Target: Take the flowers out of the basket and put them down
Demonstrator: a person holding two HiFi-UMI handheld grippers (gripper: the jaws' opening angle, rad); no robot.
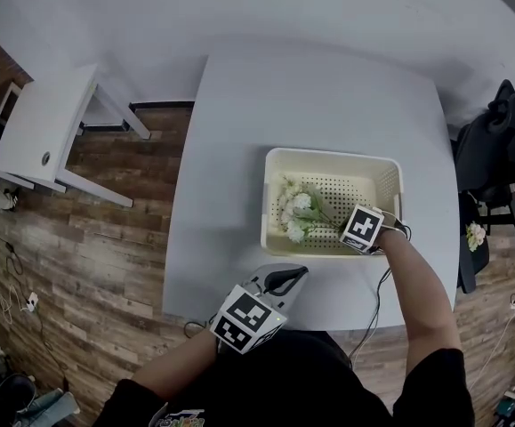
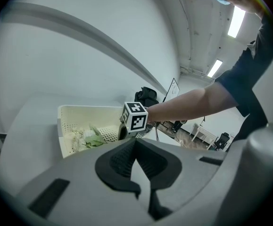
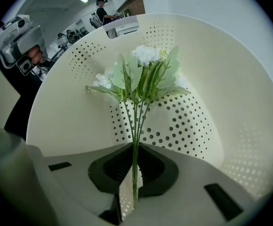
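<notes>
The pale grey surface (image 1: 328, 105) carried a cream, perforated basket (image 1: 328, 156) towards the person's right, and the flowers (image 1: 297, 207) lay inside it on the floor of the tub. They were a small bunch with white heads and green leaves. Its long axis ran across the basket, with the heads to the person's left and the thin stems trailing back to the right. The right hand-held gripper (image 1: 341, 225) was down inside the basket at its near right part, right at the stem end. From there the bunch pointed straight away along the jaws, and the heads were furthest off, near the far wall. The jaws were pinched on the stems (image 3: 135, 140), which ran up through the dark pads. The left hand-held gripper (image 1: 284, 281) waited outside the basket at the near edge of the surface, well apart from the flowers. Its jaws were pressed together with nothing between them. I judged the right side to be the one placed to do the lift. Since the hold was at the tail of the bunch, the heads would likely droop and drag past the basket wall unless they were raised well clear.
</notes>
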